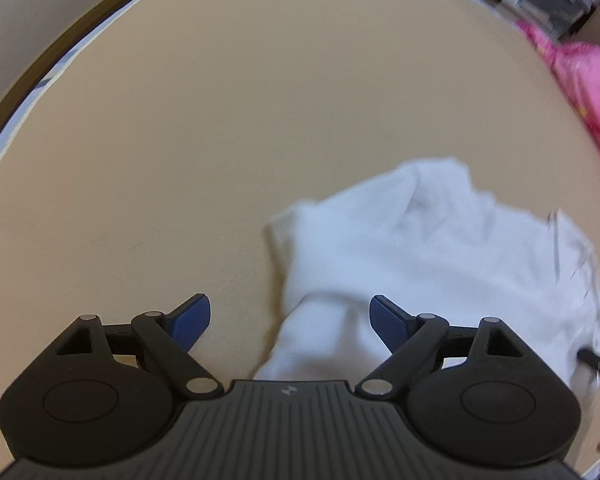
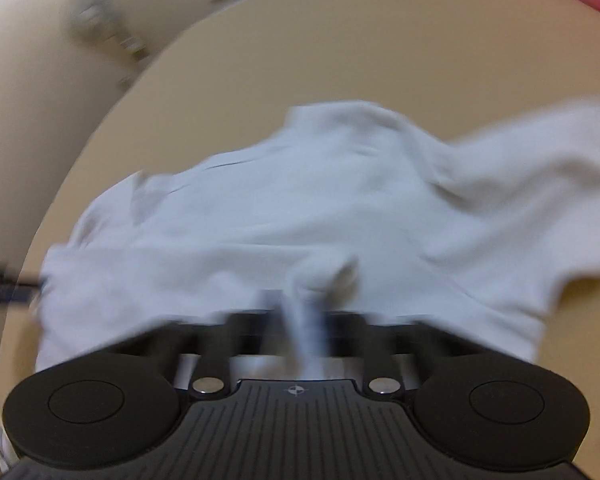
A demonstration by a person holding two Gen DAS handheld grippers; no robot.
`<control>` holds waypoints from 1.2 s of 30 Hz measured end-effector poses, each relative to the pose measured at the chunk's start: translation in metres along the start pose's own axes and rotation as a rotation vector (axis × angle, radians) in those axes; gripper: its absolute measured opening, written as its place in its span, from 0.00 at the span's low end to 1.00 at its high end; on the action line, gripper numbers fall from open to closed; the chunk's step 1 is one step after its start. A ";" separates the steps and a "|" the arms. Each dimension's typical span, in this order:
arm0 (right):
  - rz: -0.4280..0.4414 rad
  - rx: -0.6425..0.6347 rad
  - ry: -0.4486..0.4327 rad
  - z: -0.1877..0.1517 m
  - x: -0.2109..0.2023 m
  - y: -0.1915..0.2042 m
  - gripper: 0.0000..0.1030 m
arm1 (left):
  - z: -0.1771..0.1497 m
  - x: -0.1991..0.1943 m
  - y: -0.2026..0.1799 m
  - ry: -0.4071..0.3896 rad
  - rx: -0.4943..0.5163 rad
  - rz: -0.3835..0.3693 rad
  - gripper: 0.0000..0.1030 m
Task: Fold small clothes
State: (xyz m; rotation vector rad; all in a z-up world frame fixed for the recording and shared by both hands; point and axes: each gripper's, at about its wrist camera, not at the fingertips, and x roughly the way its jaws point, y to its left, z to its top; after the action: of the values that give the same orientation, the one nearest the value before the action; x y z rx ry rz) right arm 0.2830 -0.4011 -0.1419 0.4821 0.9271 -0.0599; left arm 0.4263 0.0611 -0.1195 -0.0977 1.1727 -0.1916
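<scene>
- White garment (image 2: 320, 208): small, crumpled, lying on the beige worktop (image 1: 220, 140); appears to be a small shirt, with one flap spread toward the right in the right wrist view. Both views are motion-blurred.
- Right claw (image 2: 305, 320): jaws pinched together on a bunched fold of the white garment at its near edge; the cloth rises in a ridge between the fingers.
- Left claw (image 1: 290, 322): jaws wide apart, blue pads (image 1: 190, 322) clear of the cloth. A near portion of the white garment (image 1: 420, 248) lies in the gap between them, not gripped; the left pad is over bare worktop.
- Pink fabric (image 1: 588, 88): at the far right of the worktop, well apart from the white garment.
- Worktop edge: rounded, pale rim visible at upper left in the left wrist view.
- Clutter beyond the far edge, too blurred to identify.
</scene>
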 end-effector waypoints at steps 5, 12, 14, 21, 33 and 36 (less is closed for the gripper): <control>0.056 -0.108 -0.176 0.046 -0.048 0.044 0.04 | 0.028 0.012 -0.009 -0.047 -0.094 -0.063 0.12; -0.143 -0.011 -0.088 0.078 -0.011 -0.012 0.04 | 0.021 -0.003 -0.009 -0.196 -0.068 0.073 0.08; -0.266 0.017 -0.021 0.070 0.023 -0.029 0.06 | 0.023 -0.001 0.003 -0.204 -0.137 0.150 0.08; -0.269 0.108 -0.177 0.032 0.000 -0.014 0.54 | 0.019 -0.002 0.022 -0.081 -0.151 -0.054 0.84; 0.483 0.675 0.158 -0.064 0.125 0.146 0.44 | 0.017 0.041 -0.001 0.085 -0.070 -0.191 0.81; 0.490 0.786 0.144 -0.071 0.148 0.173 0.37 | 0.021 0.041 -0.007 0.093 -0.060 -0.198 0.50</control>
State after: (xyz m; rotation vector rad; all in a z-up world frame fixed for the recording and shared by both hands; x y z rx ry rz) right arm 0.3633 -0.1938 -0.2283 1.4470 0.8816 0.0620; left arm 0.4604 0.0451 -0.1475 -0.2602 1.2617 -0.3390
